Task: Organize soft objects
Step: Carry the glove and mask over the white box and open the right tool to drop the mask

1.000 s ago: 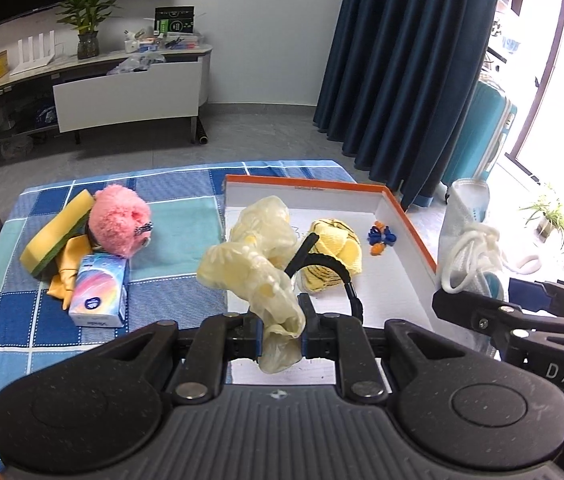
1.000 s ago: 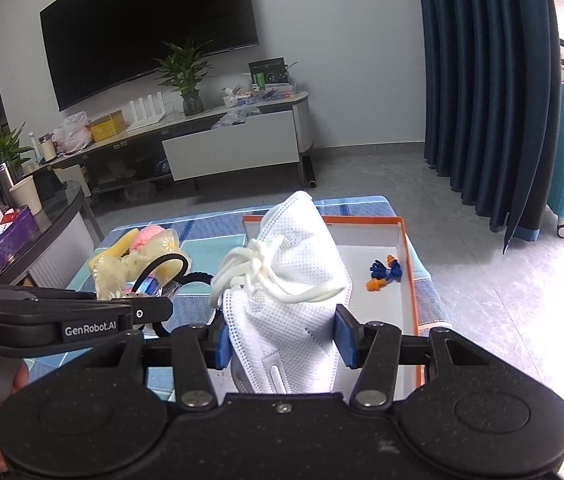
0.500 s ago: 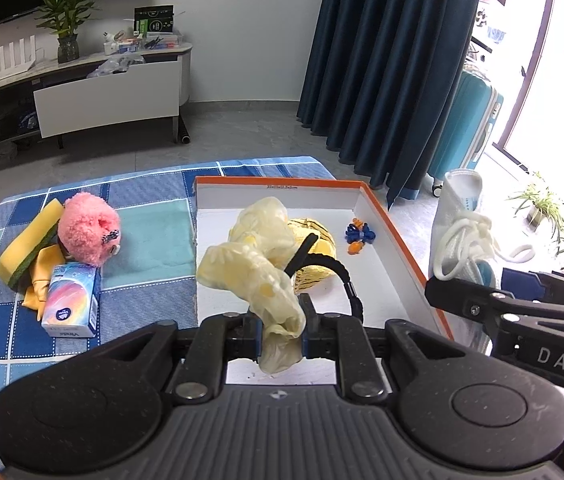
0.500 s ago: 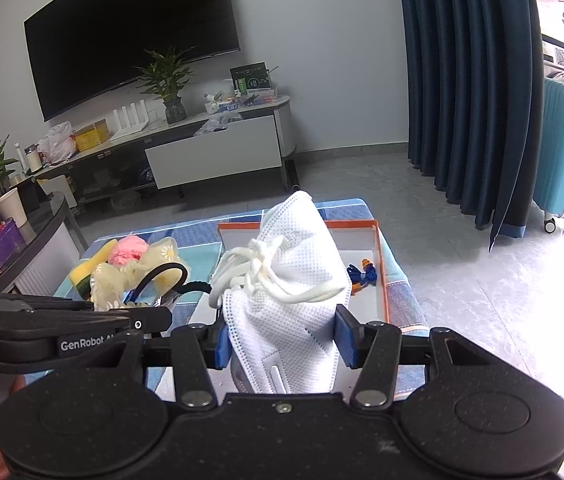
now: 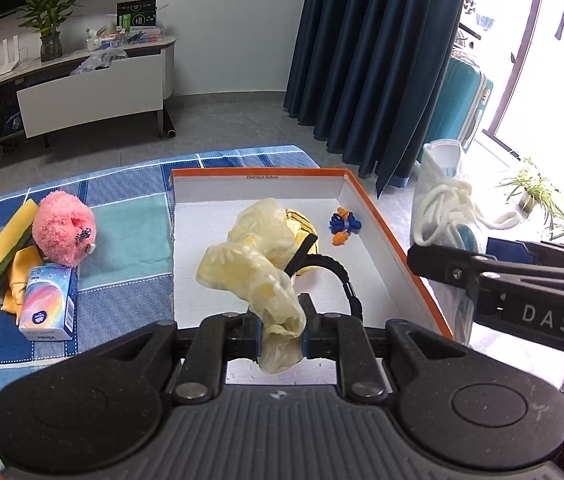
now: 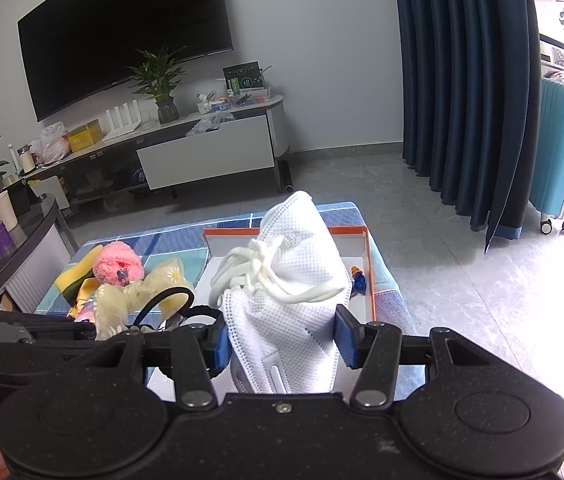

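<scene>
Left gripper (image 5: 280,326): jaws clamped on a pale yellow scrunchie (image 5: 254,264), held above the orange-rimmed box (image 5: 397,248). Right gripper (image 6: 282,346): jaws pinching a white mesh mask (image 6: 301,276) over the box's right edge. Earplugs (image 5: 343,226) lie inside; pink plush (image 5: 62,230), sponge (image 5: 2,248), tissue pack (image 5: 48,302) on the table (image 5: 122,240).

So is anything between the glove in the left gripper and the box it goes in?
Nothing visible blocks it. The yellow glove hangs from the left gripper above the orange-rimmed box, where it overlaps a striped item.
</scene>
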`<state>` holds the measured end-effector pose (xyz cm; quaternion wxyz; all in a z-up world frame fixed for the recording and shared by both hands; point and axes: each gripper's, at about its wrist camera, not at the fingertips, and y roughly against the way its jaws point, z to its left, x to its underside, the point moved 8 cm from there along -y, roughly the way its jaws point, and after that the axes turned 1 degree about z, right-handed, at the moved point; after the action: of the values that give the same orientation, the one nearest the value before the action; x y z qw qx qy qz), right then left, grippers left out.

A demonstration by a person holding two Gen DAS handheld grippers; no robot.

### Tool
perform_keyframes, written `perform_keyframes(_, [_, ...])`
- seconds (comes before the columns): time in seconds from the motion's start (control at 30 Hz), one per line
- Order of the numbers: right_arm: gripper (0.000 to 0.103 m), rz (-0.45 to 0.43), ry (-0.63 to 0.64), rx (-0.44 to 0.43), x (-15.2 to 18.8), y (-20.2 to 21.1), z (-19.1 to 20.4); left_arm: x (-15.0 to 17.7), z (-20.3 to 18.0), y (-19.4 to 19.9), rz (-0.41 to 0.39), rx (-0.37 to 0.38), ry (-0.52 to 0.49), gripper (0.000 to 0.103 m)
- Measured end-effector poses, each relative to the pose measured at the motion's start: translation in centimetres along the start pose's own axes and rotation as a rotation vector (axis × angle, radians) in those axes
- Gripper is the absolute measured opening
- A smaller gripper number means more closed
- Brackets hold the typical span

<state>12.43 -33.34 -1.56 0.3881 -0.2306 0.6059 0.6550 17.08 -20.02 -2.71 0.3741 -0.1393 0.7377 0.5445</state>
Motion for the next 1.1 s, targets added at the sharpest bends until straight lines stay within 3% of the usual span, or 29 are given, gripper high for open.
perform_keyframes(1.1, [0.062,0.068,-0.004,0.031,-1.7,-6.0,-2.1,-0.1,-1.4,-3.4,0.057,0.045,-0.024,0.019])
